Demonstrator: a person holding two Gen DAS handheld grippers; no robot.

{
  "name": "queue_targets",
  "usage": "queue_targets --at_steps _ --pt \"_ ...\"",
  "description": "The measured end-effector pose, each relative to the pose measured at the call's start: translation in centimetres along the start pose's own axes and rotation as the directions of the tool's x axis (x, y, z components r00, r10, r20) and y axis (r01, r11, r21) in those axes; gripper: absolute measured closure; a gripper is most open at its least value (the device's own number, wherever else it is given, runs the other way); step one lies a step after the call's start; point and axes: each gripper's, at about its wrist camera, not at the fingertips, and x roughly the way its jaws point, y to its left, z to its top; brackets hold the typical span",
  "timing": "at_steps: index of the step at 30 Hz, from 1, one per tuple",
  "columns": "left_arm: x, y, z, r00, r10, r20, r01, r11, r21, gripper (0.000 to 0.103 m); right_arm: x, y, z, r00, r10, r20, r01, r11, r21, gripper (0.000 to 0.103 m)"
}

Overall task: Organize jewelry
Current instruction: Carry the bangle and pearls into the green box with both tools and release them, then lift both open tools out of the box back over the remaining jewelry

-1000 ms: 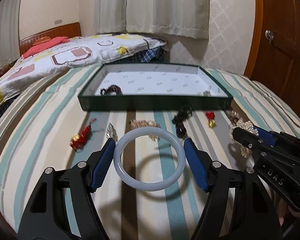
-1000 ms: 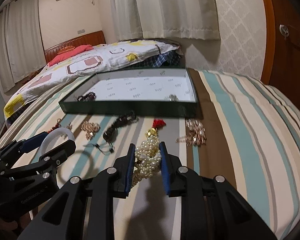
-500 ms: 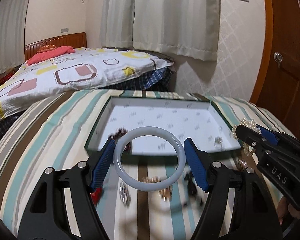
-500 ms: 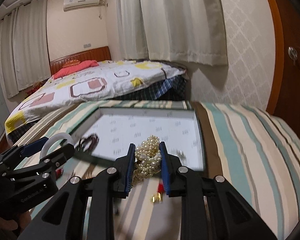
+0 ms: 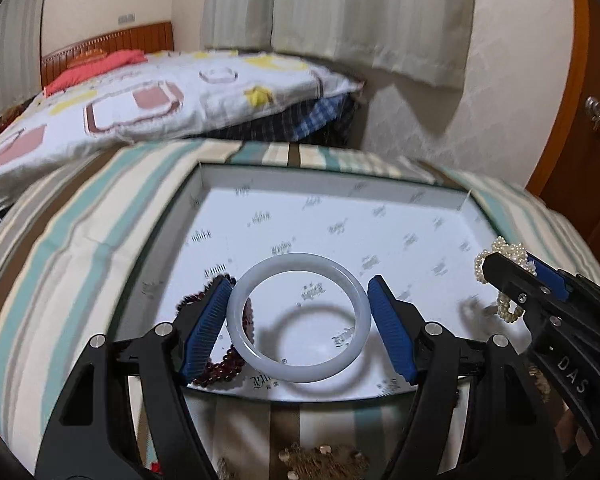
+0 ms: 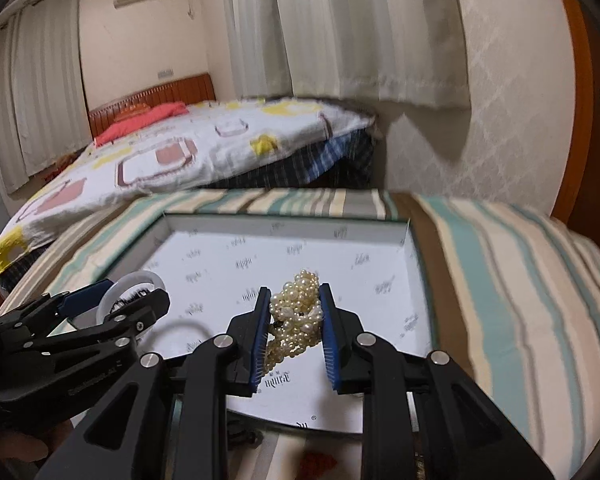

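A striped bedspread (image 5: 72, 248) in cream, teal and brown covers the bed, and behind it lies a white quilt (image 5: 148, 100) with red and yellow squares under pale curtains (image 6: 340, 28). On the bedspread sits a shallow tray (image 5: 332, 184) with dark green sides and a white printed lining. Both grippers are held above the tray's near half. The left gripper (image 5: 299, 324) has its blue pads pressed against opposite sides of a pale, milky bangle (image 5: 300, 370), which it holds flat above the lining, casting a ring-shaped shadow there. The right gripper (image 6: 295, 330) is clamped on a bunched pearl necklace (image 6: 296, 304), its jaws narrow, with strands spilling out between and below the pads. A dark red bead bracelet (image 5: 220, 372) lies inside the tray near its front left corner, partly hidden by the left gripper's finger. On the bedspread in front of the tray, a brownish gold piece (image 5: 324, 460) shows at the bottom edge, too blurred to make out.
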Motion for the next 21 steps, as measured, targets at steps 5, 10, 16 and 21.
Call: queue_targets --at_steps 5,10,16,21 --pt "1.9 -0.2 -0.4 0.998 -0.001 -0.056 0.002 1.0 0.019 0.034 2.2 -0.1 -0.8 0.997 -0.002 -0.076 0.002 1.0 -0.004 0.078" --pt "3.2 -0.4 -0.5 0.994 -0.011 -0.108 0.014 1.0 0.019 0.034 3.2 -0.2 -1.1 0.992 0.003 -0.129 -0.003 1.0 -0.003 0.078" --pt "3.9 -0.4 -0.4 0.99 -0.013 -0.142 0.016 1.0 0.02 0.034 3.8 -0.5 -1.2 0.986 0.008 -0.169 -0.006 1.0 0.008 0.071" --pt "3.8 -0.1 -0.4 0.991 -0.017 -0.135 0.018 1.0 0.008 0.033 3.6 -0.7 -1.1 0.987 0.004 -0.159 -0.002 1.0 0.011 0.059"
